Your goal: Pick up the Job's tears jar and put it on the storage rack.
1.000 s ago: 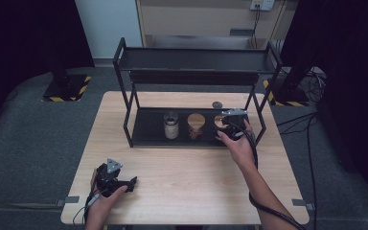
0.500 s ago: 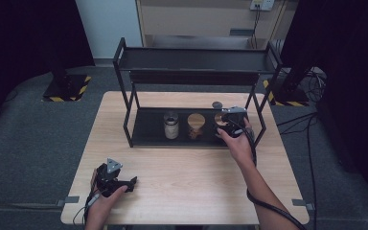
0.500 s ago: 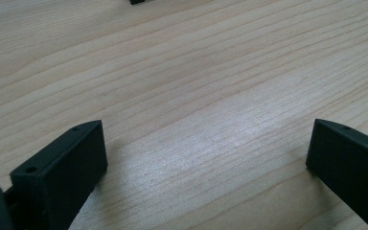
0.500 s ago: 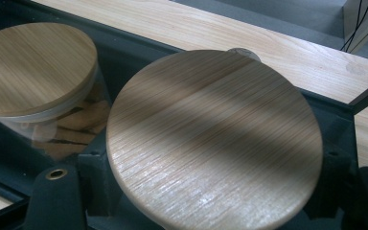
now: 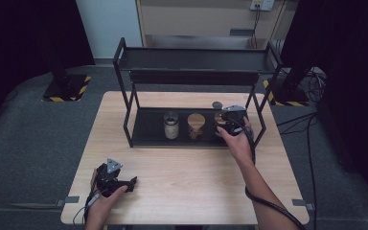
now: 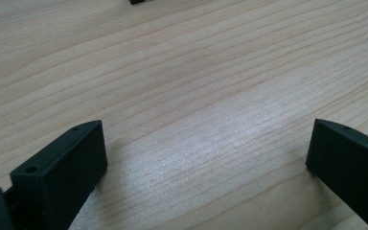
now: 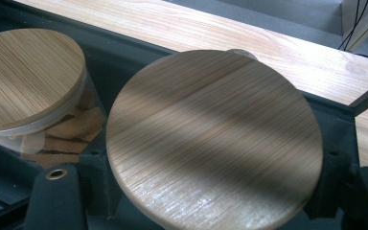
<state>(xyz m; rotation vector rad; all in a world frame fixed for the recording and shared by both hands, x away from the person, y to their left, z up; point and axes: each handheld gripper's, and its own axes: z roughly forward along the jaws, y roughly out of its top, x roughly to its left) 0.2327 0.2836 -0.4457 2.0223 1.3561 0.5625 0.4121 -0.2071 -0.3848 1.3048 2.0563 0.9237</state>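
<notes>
Gripping a bamboo-lidded jar (image 7: 214, 139), the right hand-held gripper (image 5: 227, 125) sits at the right end of the black rack's (image 5: 196, 60) lower shelf (image 5: 146, 129); in the right gripper view its two black jaws flank the round lid on either side, pads against the jar's sides, so I read the jaws as closed on it. Jar stands on the dark shelf tray, close to the rack's right front post (image 5: 260, 125). Just beside it, to the left, a second bamboo-lidded jar (image 7: 28, 76) with light brown pieces inside; farther left on the same shelf, a jar with a grey top (image 5: 171, 125). Left hand-held gripper (image 5: 112, 179) rests low over the bare wooden surface (image 5: 187, 177) near the front left corner, jaws spread wide with nothing between them. Risks, as I judge them: the upper shelf hangs right above, so a steep lift could knock the lid against it. Neighbouring jar stands very near, and a sideways swing on the way out could bump or tip it. Grip appears to sit just under the lid, on smooth clear walls; a slack hold or tilt could let the jar slip. Right post could also catch the gripper body.
</notes>
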